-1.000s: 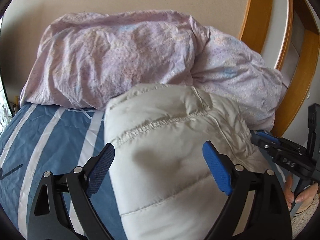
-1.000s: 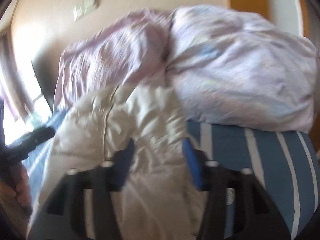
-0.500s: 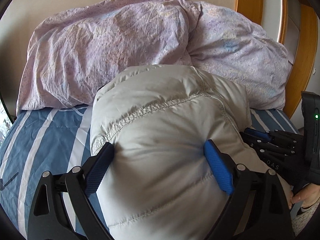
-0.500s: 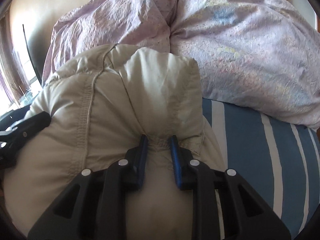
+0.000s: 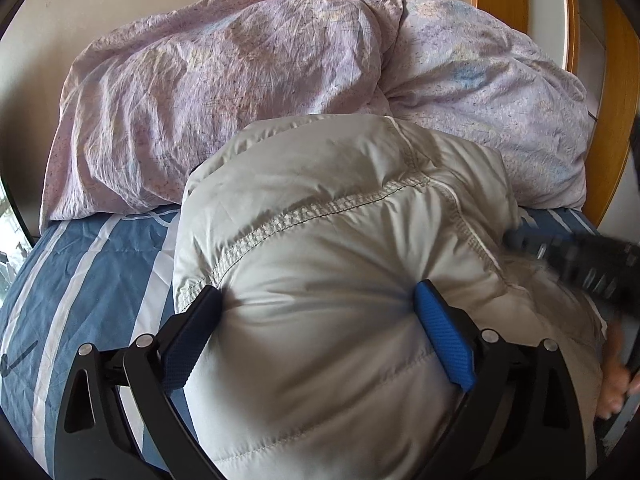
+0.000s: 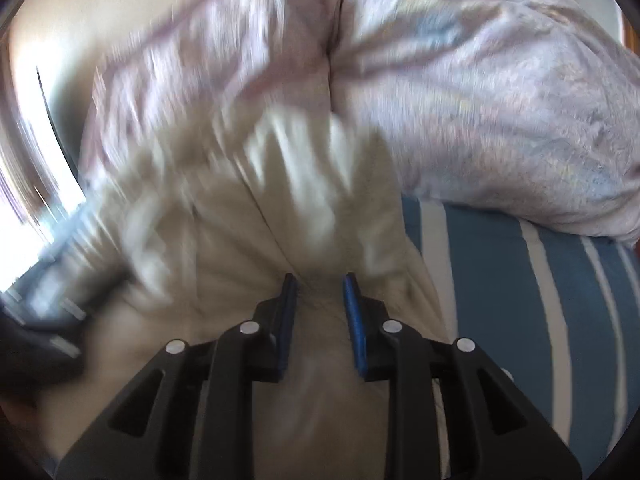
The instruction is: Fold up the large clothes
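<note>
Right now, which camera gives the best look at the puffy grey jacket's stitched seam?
The left wrist view: it is sharp, and the stitched seam runs plainly across the puffer jacket. The right wrist view is motion-blurred; there the jacket is a pale smear, its seam only a faint line.

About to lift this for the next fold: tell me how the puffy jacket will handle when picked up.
The jacket will likely sag and flop: it bulges softly between the left claw fingers. Probably light for its bulk, given the quilted puffy fill. The smooth shell may slip; the right claw pinches a bunched fold, which should hold better.
</note>
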Demonstrator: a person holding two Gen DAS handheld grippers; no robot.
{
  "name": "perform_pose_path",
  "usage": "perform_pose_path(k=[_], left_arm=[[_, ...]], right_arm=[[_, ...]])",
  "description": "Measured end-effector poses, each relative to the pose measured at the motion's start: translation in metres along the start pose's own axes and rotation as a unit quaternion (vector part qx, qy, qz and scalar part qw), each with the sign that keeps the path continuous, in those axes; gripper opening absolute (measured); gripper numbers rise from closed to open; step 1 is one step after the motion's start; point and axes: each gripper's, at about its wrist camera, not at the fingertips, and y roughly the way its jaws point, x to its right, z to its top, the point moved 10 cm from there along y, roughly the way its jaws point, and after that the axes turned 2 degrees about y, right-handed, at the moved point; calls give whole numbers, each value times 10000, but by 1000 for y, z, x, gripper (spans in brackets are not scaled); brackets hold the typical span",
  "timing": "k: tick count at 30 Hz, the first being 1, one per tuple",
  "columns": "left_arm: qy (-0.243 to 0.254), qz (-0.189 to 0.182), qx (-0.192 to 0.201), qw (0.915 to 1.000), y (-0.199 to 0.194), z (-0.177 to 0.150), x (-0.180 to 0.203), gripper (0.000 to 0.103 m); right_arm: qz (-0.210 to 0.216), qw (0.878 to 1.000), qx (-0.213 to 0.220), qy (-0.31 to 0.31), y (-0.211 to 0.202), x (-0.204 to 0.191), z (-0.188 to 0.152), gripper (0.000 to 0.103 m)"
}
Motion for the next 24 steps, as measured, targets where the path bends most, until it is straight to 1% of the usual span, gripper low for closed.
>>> perform_pose_path(k=[2,4,7,9,13,15,17,18,20,22,24], left_arm=[[13,13,-14,10000,1,0,1,97],[6,14,-12,10000,1,0,0,97],[-14,22,5,10000,2,1,1,98],[4,51,10,10000,3,2,3,98],[25,85,17,10000,6,3,6,98],[51,163,41,9998,7,4,7,99],[72,203,21,9998,4,5,7,99],[54,214,4,9998,1,5,6,99],[-72,151,-13,9999,-10,5,2,98],[-248,14,-57,9997,-23,3,-1,98],[-284,-11,-42,9996,-37,1,-1,98]], right_arm=[[16,10000,3,55,4,-2,13,30],[-95,9997,-202,28,25,-1,18,30],[-281,9989,-368,-58,53,3,11,31],[-405,9985,-334,-184,61,4,6,31],[-288,9990,-335,-10,71,11,1,31],[-321,9990,-320,-10,72,12,1,31],[-393,9987,-314,-15,62,13,1,32],[-372,9989,-290,10,52,13,0,34],[-239,9995,-211,81,28,13,-4,35],[-70,9998,-118,166,0,14,-11,35],[39,9998,-32,181,-25,16,-19,35]])
